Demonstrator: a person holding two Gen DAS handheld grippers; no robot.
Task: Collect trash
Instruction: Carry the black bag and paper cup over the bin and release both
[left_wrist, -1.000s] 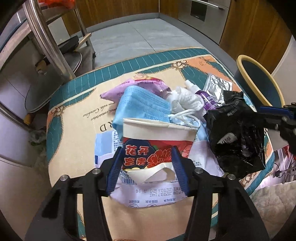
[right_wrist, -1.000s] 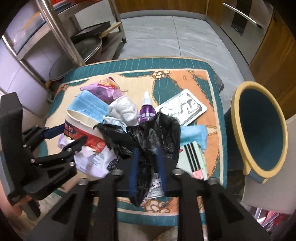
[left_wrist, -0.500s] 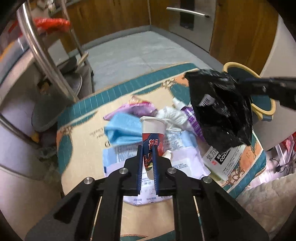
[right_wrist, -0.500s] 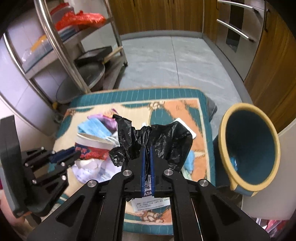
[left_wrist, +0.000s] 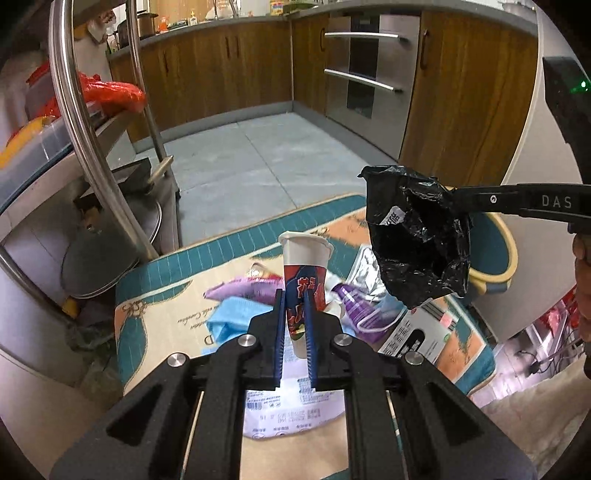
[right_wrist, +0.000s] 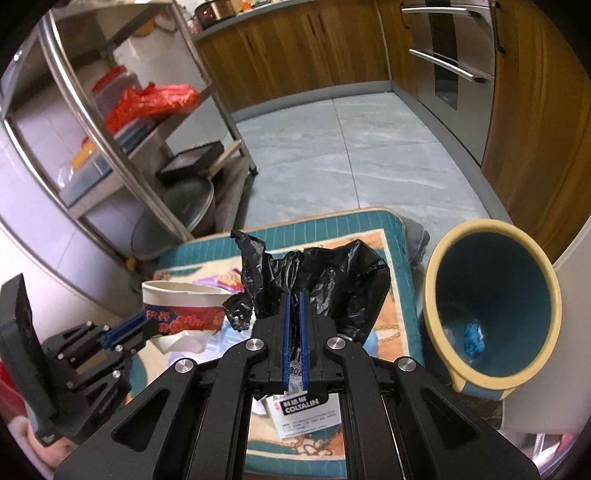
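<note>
Left-wrist view first: the left hand-held gripper (left_wrist: 295, 325) has its blue pads pinching a crushed paper cup (left_wrist: 304, 273), red and blue print on white, held clear above the litter. Further right in that view, the right hand-held gripper (right_wrist: 294, 332) is pressed together on a crumpled black plastic bag (left_wrist: 417, 236), which hangs in the air near the bin.

Both pieces of trash look to be lifted and on their way, so the step in hand seems to be the carry. Next, each load would need bringing over the mouth of the blue bin with the cream rim (right_wrist: 491, 299), which stands just beside the right edge of the surface and already has a small blue scrap at its bottom; the bag is nearer, so it probably goes first, with the pads parting only once it is over the opening.

Below lies a low bench covered by a teal-bordered quilted mat (left_wrist: 159, 295), strewn with a blue face mask (left_wrist: 236, 317), a purple wrapper (left_wrist: 236, 290), a silver foil packet (left_wrist: 364, 269) and a COLTALIN box (right_wrist: 306, 413). Around it: a steel rack (left_wrist: 92, 155) at left, grey floor tiles, wooden cabinets and an oven front beyond.
</note>
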